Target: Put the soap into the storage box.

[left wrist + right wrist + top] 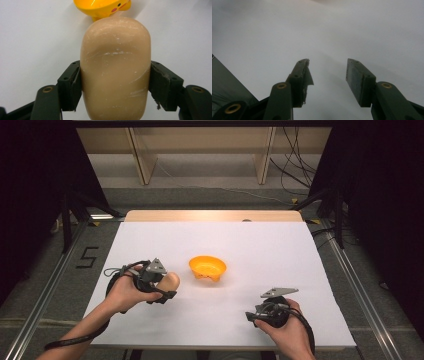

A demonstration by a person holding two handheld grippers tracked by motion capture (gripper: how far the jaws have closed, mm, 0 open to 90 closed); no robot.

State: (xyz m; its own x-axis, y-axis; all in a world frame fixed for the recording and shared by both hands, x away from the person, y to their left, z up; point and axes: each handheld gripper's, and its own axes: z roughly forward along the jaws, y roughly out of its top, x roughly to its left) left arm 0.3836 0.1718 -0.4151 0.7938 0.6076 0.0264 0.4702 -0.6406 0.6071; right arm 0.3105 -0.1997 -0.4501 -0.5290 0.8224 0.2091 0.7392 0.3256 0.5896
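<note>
Currently:
Left gripper (115, 85): clamped on tan loaf (115, 72), mid-body.
Loaf: smooth, rounded, probably light, slip-prone.
Right gripper (327, 82): jaws apart, nothing between them.

Black gripper (170, 289) jaws, brass rivets, trailing cables

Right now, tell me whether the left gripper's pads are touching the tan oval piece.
Touching. In the left gripper view both pads of the left gripper press flat against the sides of the tan oval piece, with no gap on either side.

Lab: framed table (150, 227), floor cables (295, 170)
</note>
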